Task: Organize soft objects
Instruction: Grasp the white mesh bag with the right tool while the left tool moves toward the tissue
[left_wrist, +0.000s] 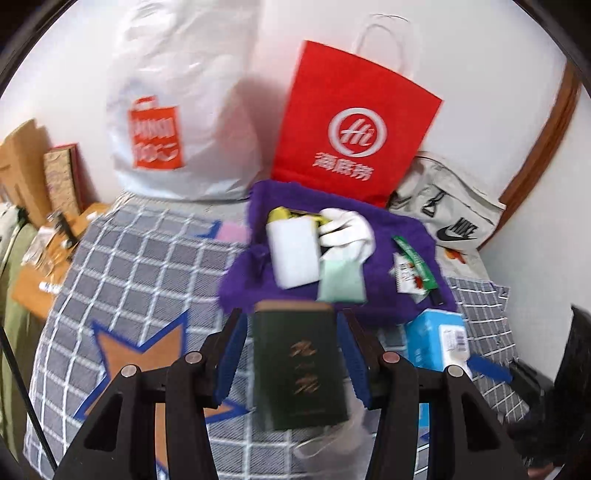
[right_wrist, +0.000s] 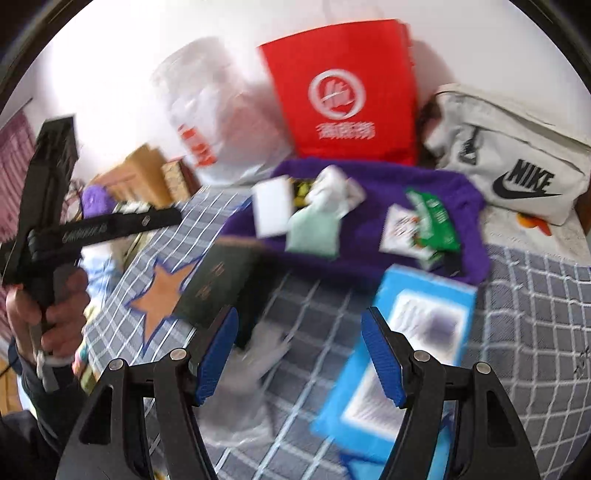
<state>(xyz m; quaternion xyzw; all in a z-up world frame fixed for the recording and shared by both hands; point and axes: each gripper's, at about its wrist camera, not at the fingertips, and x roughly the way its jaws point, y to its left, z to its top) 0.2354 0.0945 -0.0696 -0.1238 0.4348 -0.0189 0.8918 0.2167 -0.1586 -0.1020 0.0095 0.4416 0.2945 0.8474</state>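
Note:
My left gripper (left_wrist: 291, 354) holds a dark green packet with gold characters (left_wrist: 301, 365) between its blue pads, just in front of a purple towel (left_wrist: 391, 295). The packet also shows in the right wrist view (right_wrist: 218, 284). On the towel lie a white block (left_wrist: 293, 253), a pale green pouch (left_wrist: 341, 282), a white cloth (left_wrist: 345, 229), and small sachets (left_wrist: 410, 275). My right gripper (right_wrist: 297, 350) is open and empty above the checked blanket (right_wrist: 535, 332), next to a blue tissue pack (right_wrist: 402, 347). A clear plastic wrapper (right_wrist: 258, 365) lies between its fingers.
A red paper bag (left_wrist: 354, 122), a white plastic bag (left_wrist: 173, 110) and a white Nike bag (right_wrist: 517, 162) stand against the wall behind the towel. Boxes and clutter (left_wrist: 44, 206) sit at the left. The left hand with its gripper handle (right_wrist: 48, 240) shows in the right wrist view.

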